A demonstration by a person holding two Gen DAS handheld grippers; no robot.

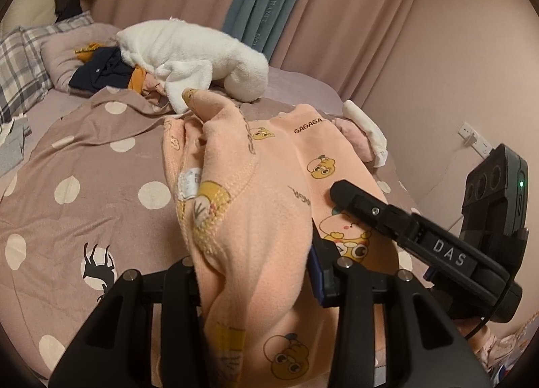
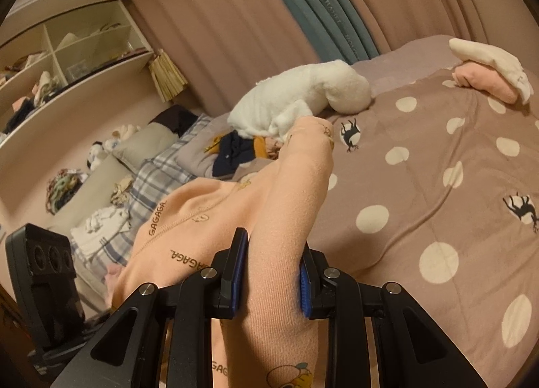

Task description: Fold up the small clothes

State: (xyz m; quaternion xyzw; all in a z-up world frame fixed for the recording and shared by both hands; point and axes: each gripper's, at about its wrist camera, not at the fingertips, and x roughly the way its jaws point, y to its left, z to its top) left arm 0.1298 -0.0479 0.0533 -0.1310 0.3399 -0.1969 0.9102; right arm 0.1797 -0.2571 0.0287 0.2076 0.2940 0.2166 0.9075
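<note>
A small peach cartoon-print garment hangs over the polka-dot bed cover. My left gripper is shut on a bunched fold of it; the cloth hides the fingertips. My right gripper is shut on another fold of the same garment, blue pads pressing both sides. The right gripper's black body also shows in the left wrist view, lying across the garment's right part.
A white plush garment and dark and mustard clothes lie at the far side of the bed. Folded pink and white items sit near the bed's corner. Plaid pillows, shelves and curtains surround it.
</note>
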